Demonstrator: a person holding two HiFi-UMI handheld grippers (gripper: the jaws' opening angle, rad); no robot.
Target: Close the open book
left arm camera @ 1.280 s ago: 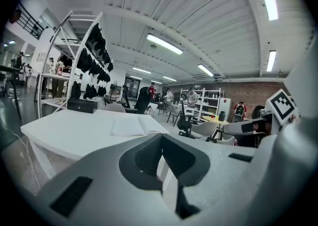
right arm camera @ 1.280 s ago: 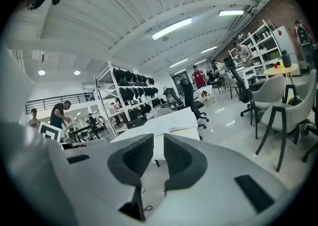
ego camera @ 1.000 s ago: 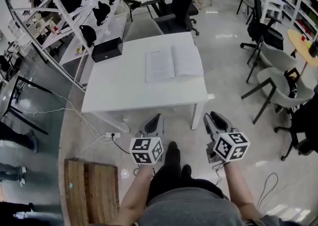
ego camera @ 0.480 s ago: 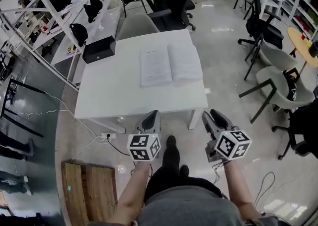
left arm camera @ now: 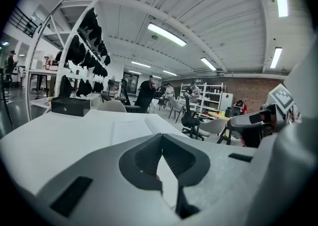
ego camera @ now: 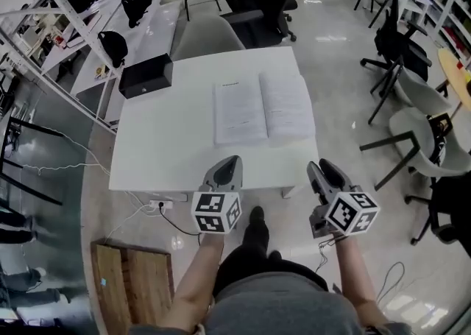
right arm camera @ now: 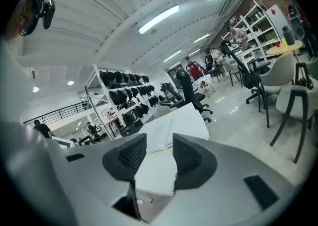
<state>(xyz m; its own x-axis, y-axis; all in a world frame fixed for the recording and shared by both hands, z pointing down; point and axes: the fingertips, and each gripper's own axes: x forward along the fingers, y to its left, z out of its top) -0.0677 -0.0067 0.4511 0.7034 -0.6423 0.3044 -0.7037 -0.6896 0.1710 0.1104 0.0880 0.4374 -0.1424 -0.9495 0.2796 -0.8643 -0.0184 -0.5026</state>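
Fingers of the right gripper apart, having just been opening, with nothing between them; only the counter and the book visible beyond the gap. Fingers of the left gripper together, tips meeting, nothing clamped. Compared with a second ago: both grippers carried forward to the near edge of the counter, the left tip now overlapping that edge in the head view, the right tip just beside the near right corner. Book open and flat on the right half of the counter, about midway between near and far edges, right page close to the right edge, spine running near to far; well apart from both grippers and untouched. Black box at the far left corner, away from the book. Judged stage: approach only, closing not yet begun. Opening of the right fingers read as preparation for taking a page block by its outer edge. Next, as judged: continue forward over the counter, catch the right page block at its edge, lift, fold across the spine. Likely risk: catching a few loose leaves instead of the whole block.
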